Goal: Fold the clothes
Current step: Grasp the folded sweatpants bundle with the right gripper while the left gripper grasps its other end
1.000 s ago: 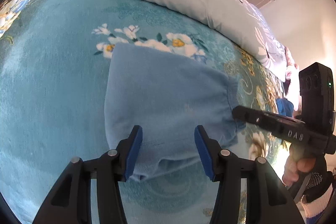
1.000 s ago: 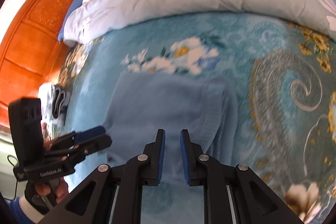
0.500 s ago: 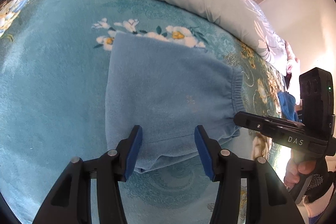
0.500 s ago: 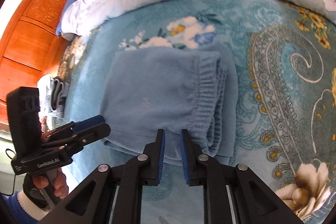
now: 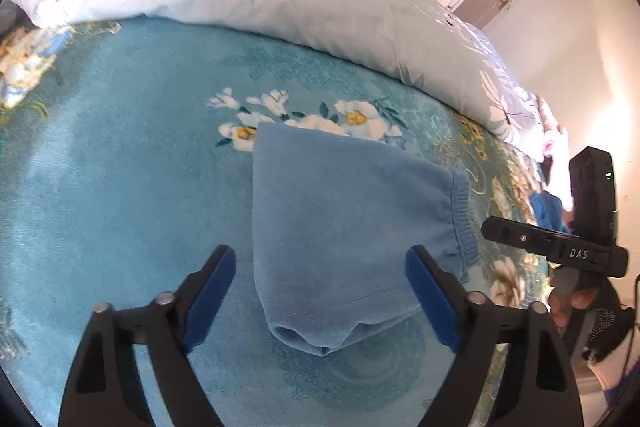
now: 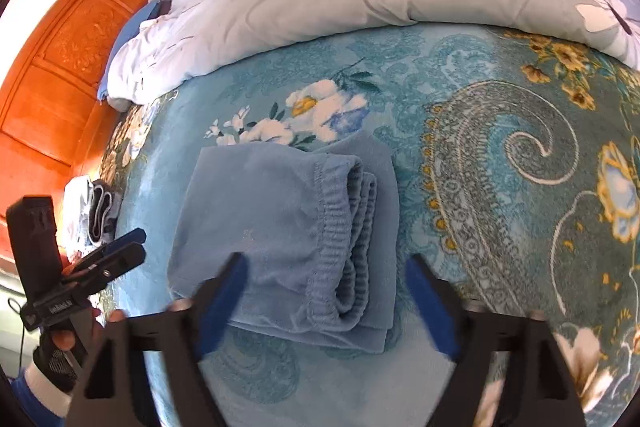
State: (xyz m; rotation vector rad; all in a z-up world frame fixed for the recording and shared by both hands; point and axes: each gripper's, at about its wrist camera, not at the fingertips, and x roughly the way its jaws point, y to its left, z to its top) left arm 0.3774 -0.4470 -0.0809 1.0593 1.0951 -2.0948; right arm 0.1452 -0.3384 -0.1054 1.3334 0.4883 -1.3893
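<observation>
Blue garment (image 6: pixel 288 235) lies folded in layers on teal blanket (image 5: pixel 120 187), ribbed edge toward right side. Left gripper (image 5: pixel 320 291) and right gripper (image 6: pixel 326 301) both wide apart, empty, just before near edge; right one nearer to ribbed edge.

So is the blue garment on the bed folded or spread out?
Folded. The blue garment lies as a compact rectangle on the blanket, with its ribbed band doubled over in layers.
</observation>
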